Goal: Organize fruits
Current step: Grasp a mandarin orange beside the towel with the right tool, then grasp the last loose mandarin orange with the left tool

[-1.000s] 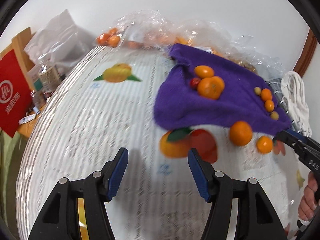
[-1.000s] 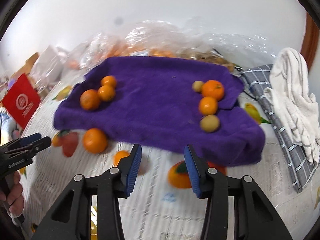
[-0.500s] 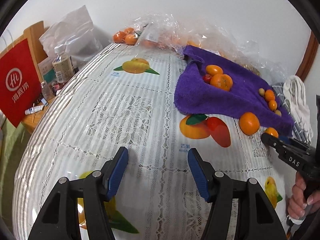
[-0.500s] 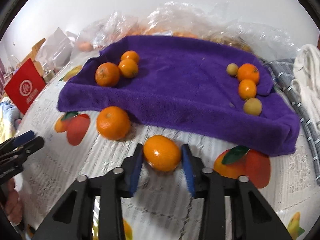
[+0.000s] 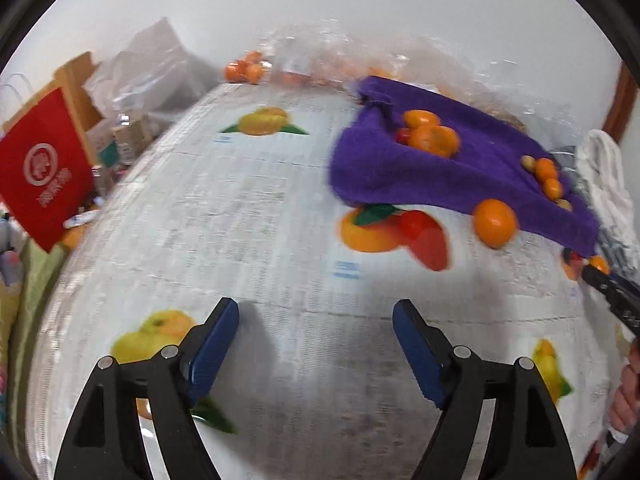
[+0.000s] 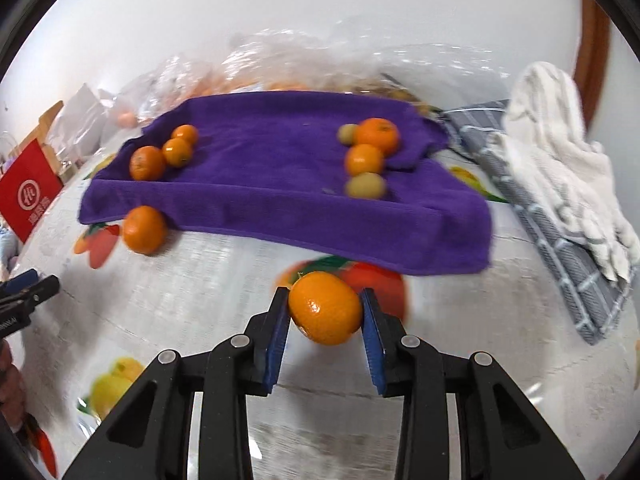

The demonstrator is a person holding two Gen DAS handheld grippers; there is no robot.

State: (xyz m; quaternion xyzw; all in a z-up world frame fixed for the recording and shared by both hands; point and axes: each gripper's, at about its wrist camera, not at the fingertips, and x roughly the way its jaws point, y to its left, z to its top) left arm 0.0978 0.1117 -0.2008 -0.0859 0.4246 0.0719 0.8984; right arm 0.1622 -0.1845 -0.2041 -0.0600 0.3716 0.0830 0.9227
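My right gripper (image 6: 325, 312) is shut on a small orange (image 6: 325, 307), held just above the tablecloth in front of the purple towel (image 6: 280, 184). On the towel lie a left group of oranges (image 6: 160, 156) and a right group of oranges and yellowish fruits (image 6: 368, 156). One loose orange (image 6: 144, 230) rests on the cloth by the towel's left front edge, also in the left wrist view as the loose orange (image 5: 495, 222). My left gripper (image 5: 316, 332) hangs over bare tablecloth, its jaws opening with nothing between them.
The table wears a white lace cloth (image 5: 248, 216) printed with fruit. Clear plastic bags of fruit (image 6: 320, 64) lie behind the towel. A grey checked cloth and white towel (image 6: 560, 168) lie at right. A red paper bag (image 5: 40, 168) and clutter stand off the table's left.
My right gripper closed on the small orange and carried it off the cloth, to the right. My left gripper's jaws spread wider and it shifted slightly over the cloth.
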